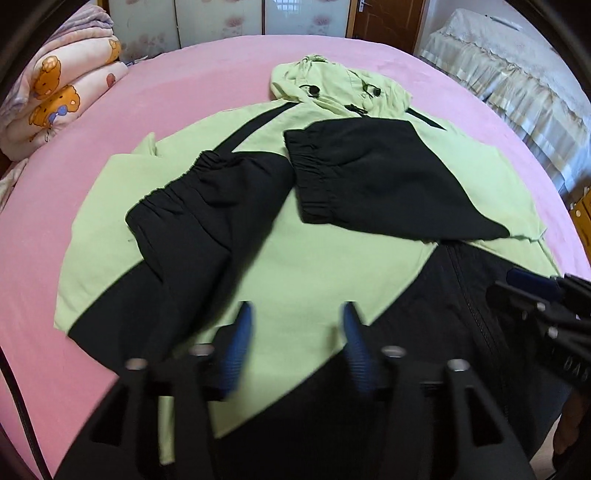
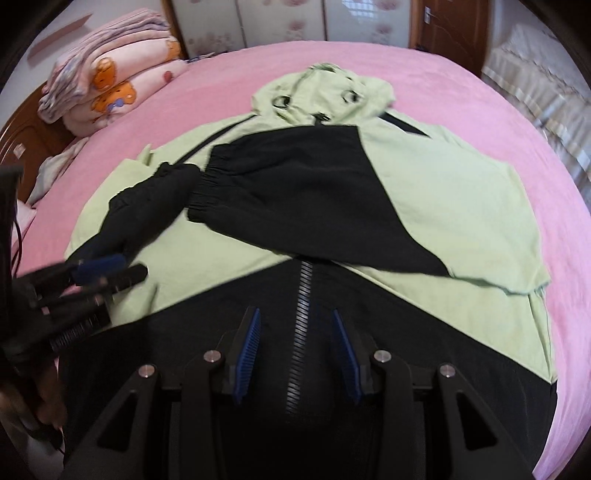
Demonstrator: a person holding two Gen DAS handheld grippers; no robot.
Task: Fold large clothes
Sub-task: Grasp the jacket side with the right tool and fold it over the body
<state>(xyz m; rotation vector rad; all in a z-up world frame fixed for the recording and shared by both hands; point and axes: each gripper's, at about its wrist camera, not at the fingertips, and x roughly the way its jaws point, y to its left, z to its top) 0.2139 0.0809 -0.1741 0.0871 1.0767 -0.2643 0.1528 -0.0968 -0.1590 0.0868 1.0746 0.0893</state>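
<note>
A light green and black hooded jacket [image 1: 306,254] lies flat on the pink bed [image 1: 147,96], hood [image 1: 332,88] at the far end. Both black sleeves are folded in over the chest: left sleeve [image 1: 207,206], right sleeve [image 1: 384,177]. My left gripper [image 1: 297,314] is open and empty, hovering over the jacket's lower left part. My right gripper [image 2: 295,317] is open and empty over the zipper [image 2: 301,332] near the hem. Each gripper shows in the other's view: the right one [image 1: 532,295], the left one [image 2: 107,269].
A stack of folded pink cartoon blankets [image 1: 62,85] sits at the bed's far left. A wardrobe [image 1: 229,22] and a brown door [image 1: 388,18] stand behind the bed. A covered piece of furniture [image 1: 509,70] stands on the right.
</note>
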